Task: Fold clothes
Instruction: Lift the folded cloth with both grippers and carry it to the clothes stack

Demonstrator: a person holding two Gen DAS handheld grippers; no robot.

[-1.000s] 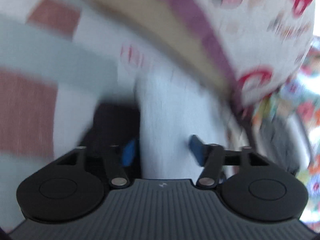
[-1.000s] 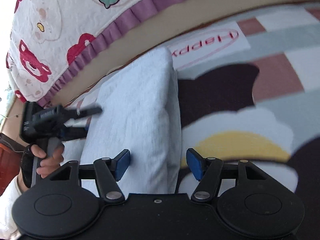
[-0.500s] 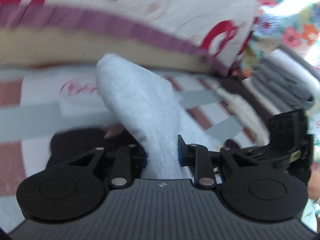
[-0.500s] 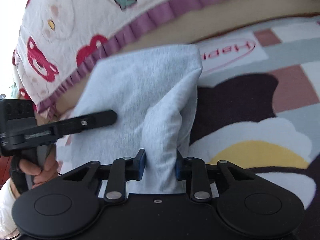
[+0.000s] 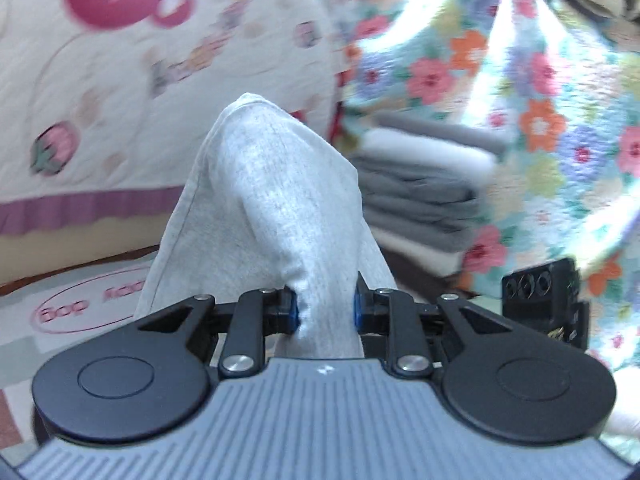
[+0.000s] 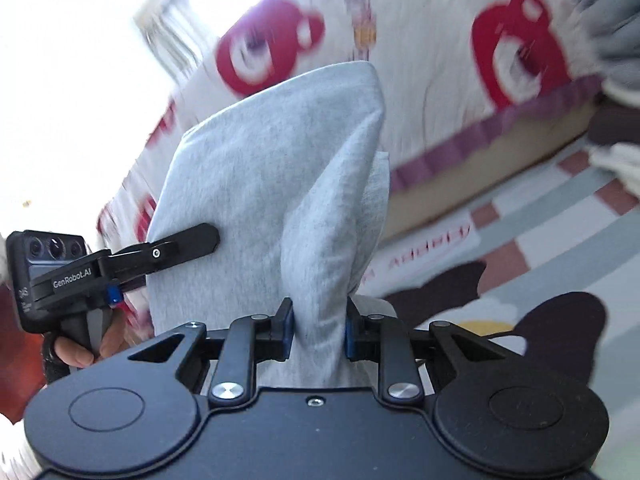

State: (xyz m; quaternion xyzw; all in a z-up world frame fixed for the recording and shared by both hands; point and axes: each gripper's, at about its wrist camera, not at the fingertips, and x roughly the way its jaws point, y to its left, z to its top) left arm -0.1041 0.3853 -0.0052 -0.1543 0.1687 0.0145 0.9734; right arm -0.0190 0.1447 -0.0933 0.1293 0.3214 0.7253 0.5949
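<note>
White quilted bedspread (image 5: 168, 52) printed with red bears and strawberries, edged by a purple ruffled trim (image 6: 500, 132). Floral multicoloured quilt (image 5: 520, 92) hangs beside it. Patterned floor mat (image 6: 560, 248) in grey, pink and white blocks carries a dark brown cartoon shape (image 6: 568, 320) and pink lettering, blurred.

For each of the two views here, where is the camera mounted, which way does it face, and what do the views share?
Left wrist: sits behind the left gripper, facing the quilted bedspread and a stack of folded clothes; no body part shows.
Right wrist: sits behind the right gripper, facing the same bedspread and a patterned mat; the person's left hand shows.
Shared: the light grey garment, pinched in both pairs of jaws; each view catches the other gripper.
</note>
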